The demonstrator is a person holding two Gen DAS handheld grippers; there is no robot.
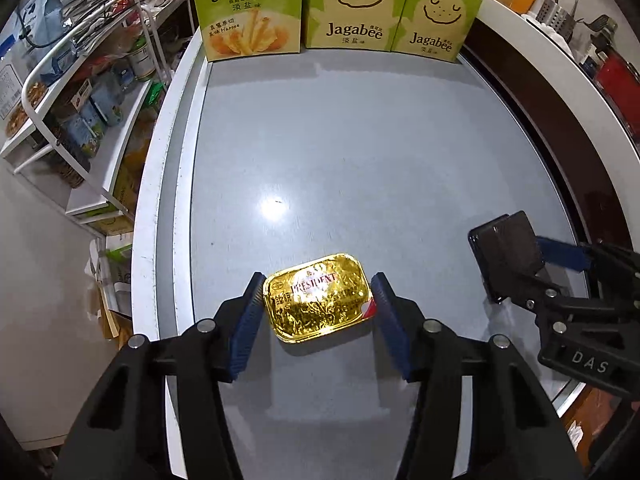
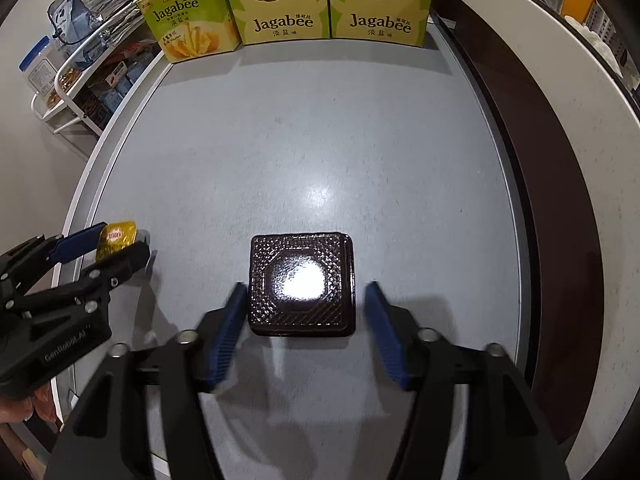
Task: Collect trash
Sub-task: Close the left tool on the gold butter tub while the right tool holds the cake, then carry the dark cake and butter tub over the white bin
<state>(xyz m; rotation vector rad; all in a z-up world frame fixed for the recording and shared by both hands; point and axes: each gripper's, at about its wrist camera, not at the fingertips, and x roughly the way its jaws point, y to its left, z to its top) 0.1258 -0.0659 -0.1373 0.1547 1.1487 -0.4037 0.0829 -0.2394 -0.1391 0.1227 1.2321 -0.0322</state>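
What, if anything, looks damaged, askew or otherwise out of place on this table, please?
Little stands out. The gold butter pack has crinkled foil with a corner lifted, showing red and white, and it lies slightly askew between the left gripper fingers. The dark plastic tray looks intact. The three Jagabee boxes stand upright; nothing is spilled.

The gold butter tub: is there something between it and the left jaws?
Nothing visible. The gold butter tub lies on the grey table between the open left jaws, with bare table around it.
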